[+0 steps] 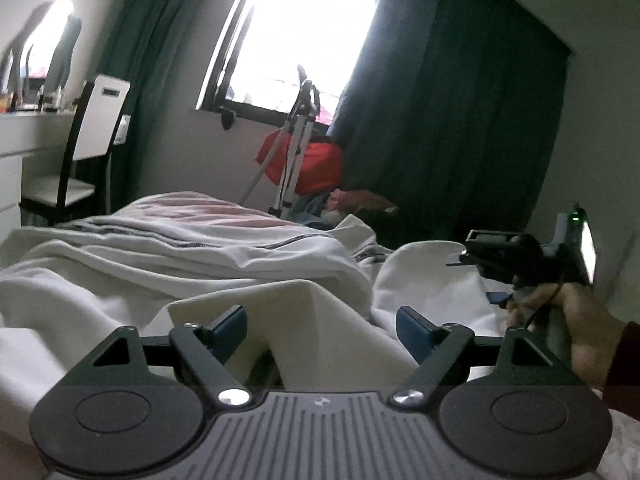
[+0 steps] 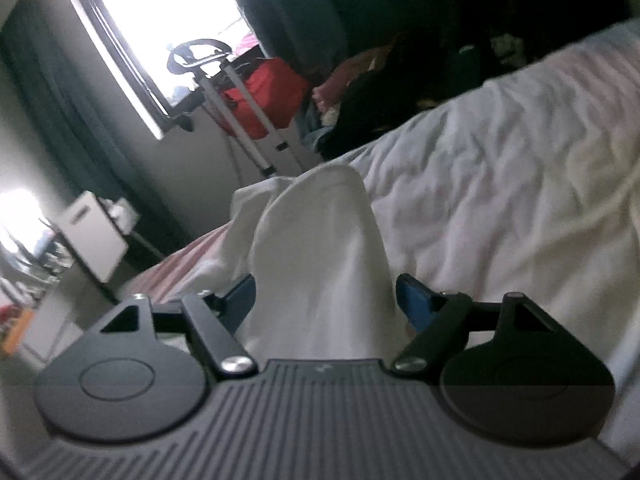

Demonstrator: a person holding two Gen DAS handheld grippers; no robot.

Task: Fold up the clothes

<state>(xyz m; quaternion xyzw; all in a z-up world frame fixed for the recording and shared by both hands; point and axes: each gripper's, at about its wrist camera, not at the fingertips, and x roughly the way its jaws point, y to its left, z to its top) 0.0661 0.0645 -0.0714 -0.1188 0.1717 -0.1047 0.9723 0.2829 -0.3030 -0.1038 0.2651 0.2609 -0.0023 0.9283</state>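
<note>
Both grippers stand with jaws wide over the crumpled white cotton garment [image 1: 280, 312]. Left gripper [image 1: 320, 330] and right gripper [image 2: 325, 300] each straddle a raised fold on the white rumpled bedsheet [image 2: 500, 200]

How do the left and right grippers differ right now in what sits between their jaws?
The left gripper straddles a low, tented ridge of the white garment; the right gripper has a taller, rounded hump of it rising between its jaws. The left view is sharp, the right blurred. Both are open, jaws wide, over the same garment.

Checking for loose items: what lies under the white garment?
The white garment lies on the bed, whose striped cover shows beside it. Anything beneath its folds is hidden.
</note>
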